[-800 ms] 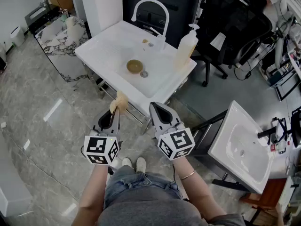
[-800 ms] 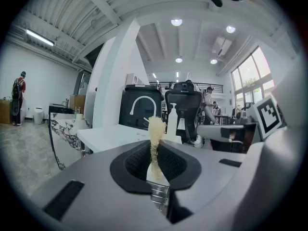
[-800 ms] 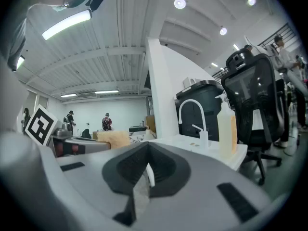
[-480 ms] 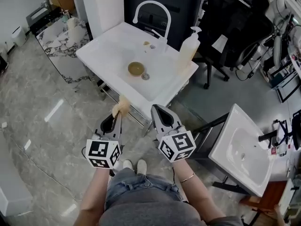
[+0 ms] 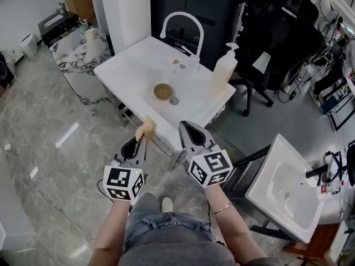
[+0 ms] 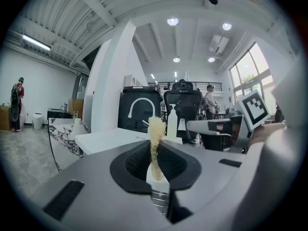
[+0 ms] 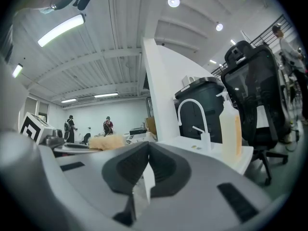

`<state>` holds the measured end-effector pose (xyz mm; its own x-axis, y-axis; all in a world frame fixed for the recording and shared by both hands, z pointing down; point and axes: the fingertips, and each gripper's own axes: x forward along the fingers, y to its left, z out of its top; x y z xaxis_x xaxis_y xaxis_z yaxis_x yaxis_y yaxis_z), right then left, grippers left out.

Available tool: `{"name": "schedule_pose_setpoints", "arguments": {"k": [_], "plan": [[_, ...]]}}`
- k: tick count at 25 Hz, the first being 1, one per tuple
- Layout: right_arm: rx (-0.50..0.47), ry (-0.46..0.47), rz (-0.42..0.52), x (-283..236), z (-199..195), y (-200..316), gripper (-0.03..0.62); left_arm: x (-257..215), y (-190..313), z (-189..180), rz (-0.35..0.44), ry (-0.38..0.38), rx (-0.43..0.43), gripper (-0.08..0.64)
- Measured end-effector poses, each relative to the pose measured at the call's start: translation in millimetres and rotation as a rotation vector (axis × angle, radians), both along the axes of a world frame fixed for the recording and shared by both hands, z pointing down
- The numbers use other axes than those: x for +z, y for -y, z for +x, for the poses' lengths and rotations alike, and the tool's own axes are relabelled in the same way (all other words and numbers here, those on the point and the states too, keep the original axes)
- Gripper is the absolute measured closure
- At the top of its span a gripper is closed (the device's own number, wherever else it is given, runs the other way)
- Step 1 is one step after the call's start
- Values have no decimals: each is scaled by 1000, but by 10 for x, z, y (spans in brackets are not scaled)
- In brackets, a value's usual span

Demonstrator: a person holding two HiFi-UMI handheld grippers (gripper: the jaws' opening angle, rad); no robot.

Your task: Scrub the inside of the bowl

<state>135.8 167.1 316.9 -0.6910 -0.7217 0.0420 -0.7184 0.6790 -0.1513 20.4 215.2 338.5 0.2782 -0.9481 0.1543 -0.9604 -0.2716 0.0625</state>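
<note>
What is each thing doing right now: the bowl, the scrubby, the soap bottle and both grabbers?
bowl: upright in the sink, nothing touching it.
scrubber: pinched between jaws, well short of the bowl.
left gripper: shut on the scrubber.
right gripper: shut, nothing in it.
soap bottle: standing upright at the sink's edge.

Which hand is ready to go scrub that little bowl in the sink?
Left, probably. The left gripper is shut on the fibrous scrub pad, while the right gripper is shut and empty. Both are short of the bowl.
</note>
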Motion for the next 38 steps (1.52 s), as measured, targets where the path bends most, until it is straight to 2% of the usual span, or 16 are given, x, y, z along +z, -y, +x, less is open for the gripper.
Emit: {"name": "schedule_pose_setpoints", "arguments": {"k": [7, 12, 22, 30, 38], "plan": [[-5, 26, -13, -74, -14, 205, 581, -51, 229, -8, 15, 35, 9, 523], [7, 42, -38, 28, -71, 429, 581, -20, 508, -80, 13, 20, 17, 523], [69, 32, -100, 215, -444, 1293, 581, 70, 1442, -565, -4, 8, 52, 523], [117, -31, -180, 446, -771, 2070, 581, 197, 2372, -971, -48, -6, 123, 523], [182, -103, -245, 709, -912, 2702, 581, 263, 3090, -1136, -72, -22, 209, 523]]}}
